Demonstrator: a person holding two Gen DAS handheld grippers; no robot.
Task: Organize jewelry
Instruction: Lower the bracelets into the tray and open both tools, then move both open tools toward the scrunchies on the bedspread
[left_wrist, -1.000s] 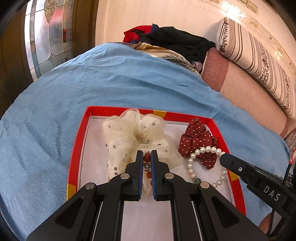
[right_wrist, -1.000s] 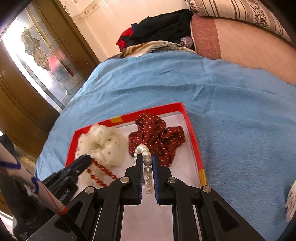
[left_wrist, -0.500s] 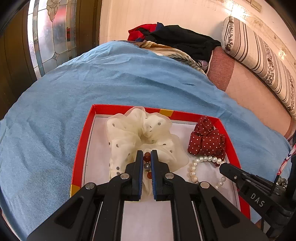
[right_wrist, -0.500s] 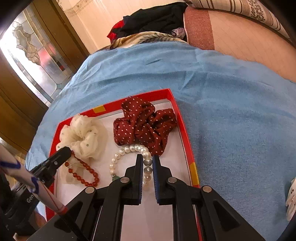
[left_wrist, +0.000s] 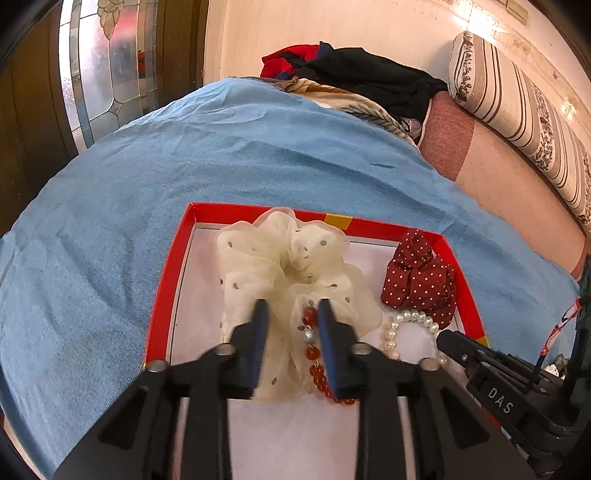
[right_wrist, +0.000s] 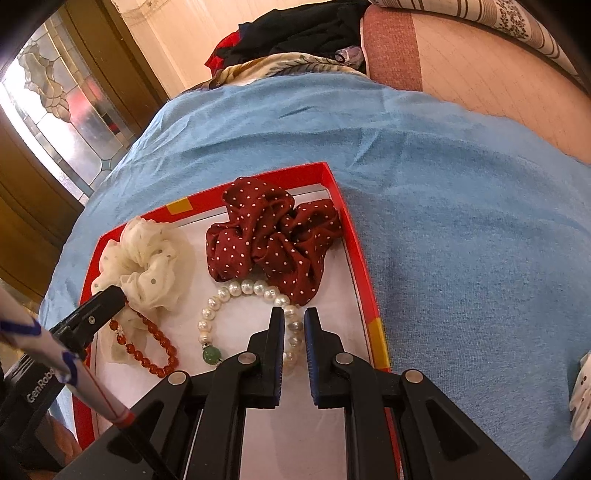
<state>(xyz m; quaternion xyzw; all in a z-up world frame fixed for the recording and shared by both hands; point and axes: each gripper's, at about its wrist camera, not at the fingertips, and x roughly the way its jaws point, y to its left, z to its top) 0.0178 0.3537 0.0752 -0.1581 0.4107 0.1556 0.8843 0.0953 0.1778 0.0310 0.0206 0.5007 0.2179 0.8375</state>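
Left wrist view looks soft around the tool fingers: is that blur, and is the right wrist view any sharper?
Left wrist view: yes, the left tool fingers are smeared by motion blur, while the cream dotted sheer scrunchie stays sharp. Right wrist view: the right tool and the white pearl bracelet are crisp; fisheye bends the red tray rim.

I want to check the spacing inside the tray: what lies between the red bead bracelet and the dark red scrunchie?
The pearl bracelet lies between the red bead bracelet and the dark red scrunchie, clearest in the right wrist view.
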